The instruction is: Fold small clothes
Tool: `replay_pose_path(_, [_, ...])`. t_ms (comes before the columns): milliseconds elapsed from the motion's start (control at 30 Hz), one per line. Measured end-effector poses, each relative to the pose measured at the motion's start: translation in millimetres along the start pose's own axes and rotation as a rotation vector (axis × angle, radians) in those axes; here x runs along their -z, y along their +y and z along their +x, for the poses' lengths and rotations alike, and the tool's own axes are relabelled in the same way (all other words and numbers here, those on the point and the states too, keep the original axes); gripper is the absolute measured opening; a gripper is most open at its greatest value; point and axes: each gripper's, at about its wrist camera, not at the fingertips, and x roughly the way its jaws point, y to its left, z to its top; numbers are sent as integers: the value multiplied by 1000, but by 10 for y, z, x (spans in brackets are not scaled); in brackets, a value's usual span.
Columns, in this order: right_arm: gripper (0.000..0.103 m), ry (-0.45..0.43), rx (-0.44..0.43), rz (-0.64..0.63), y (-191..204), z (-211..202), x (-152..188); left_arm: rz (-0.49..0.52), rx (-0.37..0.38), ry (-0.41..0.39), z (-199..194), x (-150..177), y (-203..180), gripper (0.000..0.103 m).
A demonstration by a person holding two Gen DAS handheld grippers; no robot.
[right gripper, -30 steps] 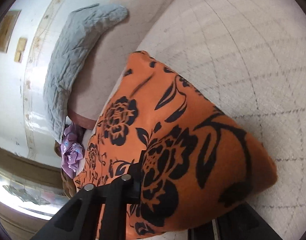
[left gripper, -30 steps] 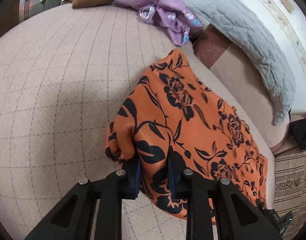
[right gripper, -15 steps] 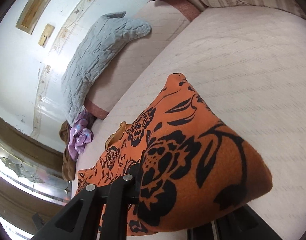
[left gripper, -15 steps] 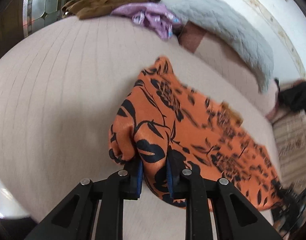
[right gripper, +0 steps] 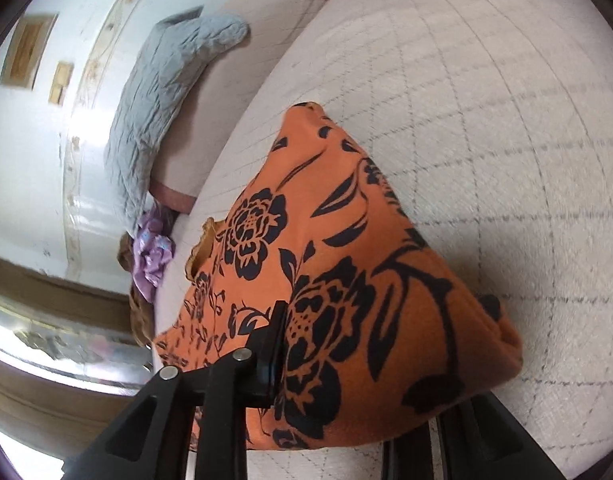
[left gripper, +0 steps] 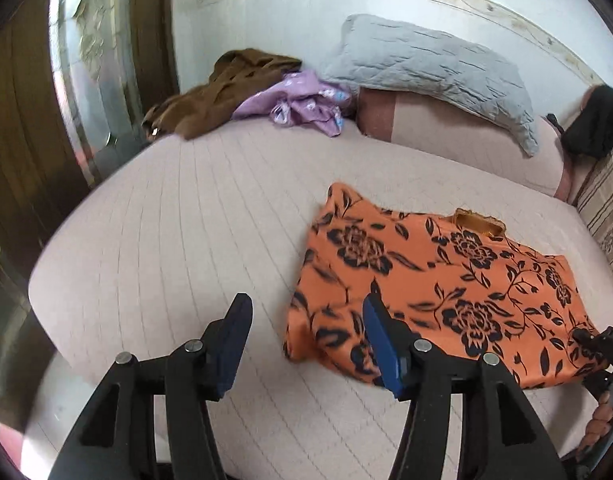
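An orange garment with a black flower print (left gripper: 446, 280) lies folded over on the beige quilted bed (left gripper: 186, 220). My left gripper (left gripper: 306, 344) is open and empty, above the bed just left of the garment's near left corner. In the right wrist view the same garment (right gripper: 346, 280) drapes over my right gripper (right gripper: 370, 360). Only its left finger shows, pressed against the cloth; the right finger is hidden under the fabric. The right gripper also shows at the left wrist view's right edge (left gripper: 602, 344), at the garment's right corner.
A brown garment (left gripper: 222, 92) and a purple garment (left gripper: 302, 104) lie piled at the bed's far edge. A grey quilted pillow (left gripper: 426, 64) leans on the wall. A striped cushion (left gripper: 602, 216) sits at right. A dark wooden door (left gripper: 22, 160) stands left.
My left gripper has opened, let go of the garment's corner and pulled back and up. The garment now lies on the bed. My right gripper still holds its corner.
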Motion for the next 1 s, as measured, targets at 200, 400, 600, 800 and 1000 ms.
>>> replay_pose_path(200, [46,7,-66,61,-145,1,-32,84,-16,85,568,1,-225,70])
replay_pose_path(400, [60,-13,-61,-24,-46,-3,28,78,-43,157,1127,247,-235,85])
replay_pose_path(600, [61,-41,-66,-22,-31,1,20,89,-41,113,975,148,-229,85])
replay_pose_path(800, [61,-58,-54,3,-9,19,16,61,-22,18,693,9,-155,85])
replay_pose_path(1000, [60,-99,-39,-3,-8,29,39,55,-15,-14,585,-47,-85,85])
